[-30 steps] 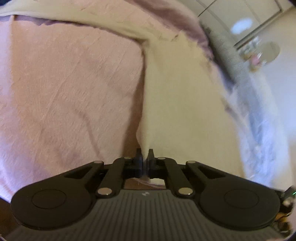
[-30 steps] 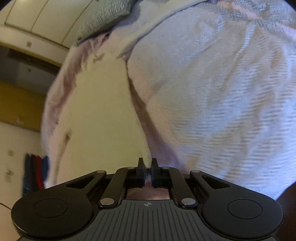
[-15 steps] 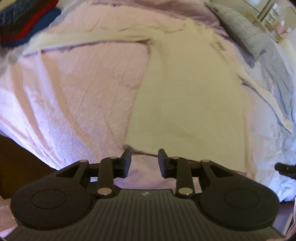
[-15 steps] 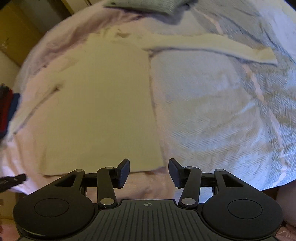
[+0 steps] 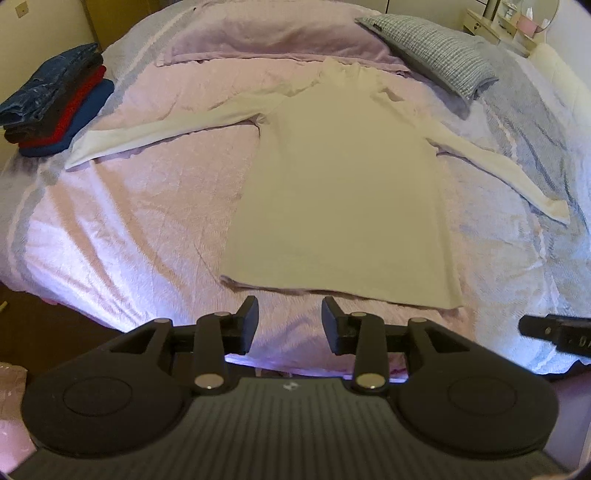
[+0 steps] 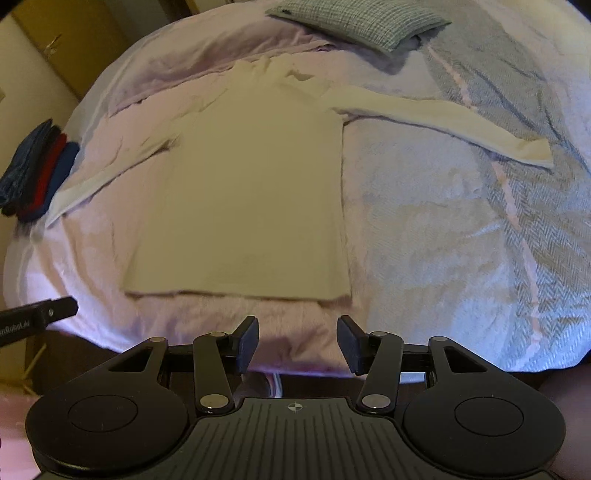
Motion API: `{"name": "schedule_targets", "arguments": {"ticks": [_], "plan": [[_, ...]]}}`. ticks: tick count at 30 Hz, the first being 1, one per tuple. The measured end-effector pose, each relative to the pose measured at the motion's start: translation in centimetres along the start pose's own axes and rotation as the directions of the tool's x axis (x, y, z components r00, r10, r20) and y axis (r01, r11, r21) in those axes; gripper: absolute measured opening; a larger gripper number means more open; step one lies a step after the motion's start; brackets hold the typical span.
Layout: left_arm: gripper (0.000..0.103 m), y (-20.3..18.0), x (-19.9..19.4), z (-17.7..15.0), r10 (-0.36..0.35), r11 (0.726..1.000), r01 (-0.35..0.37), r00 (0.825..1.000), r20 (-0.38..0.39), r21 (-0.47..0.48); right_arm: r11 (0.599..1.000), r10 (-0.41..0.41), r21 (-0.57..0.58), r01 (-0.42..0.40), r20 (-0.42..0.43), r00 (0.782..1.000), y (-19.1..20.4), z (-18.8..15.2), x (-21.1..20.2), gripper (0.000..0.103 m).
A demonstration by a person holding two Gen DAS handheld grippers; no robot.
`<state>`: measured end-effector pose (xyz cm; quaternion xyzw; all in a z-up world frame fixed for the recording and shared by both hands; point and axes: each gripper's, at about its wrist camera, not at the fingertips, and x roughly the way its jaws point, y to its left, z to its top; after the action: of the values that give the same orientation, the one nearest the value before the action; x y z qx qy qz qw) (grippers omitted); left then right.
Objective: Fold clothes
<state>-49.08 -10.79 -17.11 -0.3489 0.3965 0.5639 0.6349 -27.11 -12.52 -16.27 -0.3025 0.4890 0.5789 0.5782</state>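
Note:
A cream long-sleeved top [image 5: 343,192] [image 6: 251,192] lies flat on the bed, hem toward me, both sleeves spread out to the sides. My left gripper [image 5: 290,325] hangs above the bed's near edge, just short of the hem's left part; its jaws stand open and hold nothing. Over the near edge by the hem's right corner, my right gripper [image 6: 297,341] is open too, with nothing between its fingers. Each gripper's tip shows at the edge of the other's view.
A stack of folded clothes [image 5: 55,110] [image 6: 33,177], blue, red and denim, sits at the bed's left side. A grey checked pillow [image 5: 432,51] [image 6: 362,18] lies at the head. A grey-blue blanket [image 6: 498,221] covers the bed's right side. A dresser [image 5: 498,26] stands far right.
Both grippers let go of the top's hem, opened, and rose back from the bed. The top now lies spread flat, and the whole bed has come into view.

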Motion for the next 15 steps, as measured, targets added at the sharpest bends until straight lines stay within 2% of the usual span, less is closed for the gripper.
{"name": "schedule_targets", "arguments": {"ticks": [4,15], "plan": [[0.033,-0.7,-1.5,-0.2,0.006,1.000,-0.006,1.000,0.002,0.008,1.000,0.012,0.011,-0.012,-0.021,1.000,0.4,-0.2,-1.1,0.051],[0.034,-2.2,-3.1,0.4,0.014,0.999,-0.015,1.000,0.026,0.048,0.999,-0.005,-0.045,0.006,0.017,1.000,1.5,0.4,-2.5,0.051]]}}
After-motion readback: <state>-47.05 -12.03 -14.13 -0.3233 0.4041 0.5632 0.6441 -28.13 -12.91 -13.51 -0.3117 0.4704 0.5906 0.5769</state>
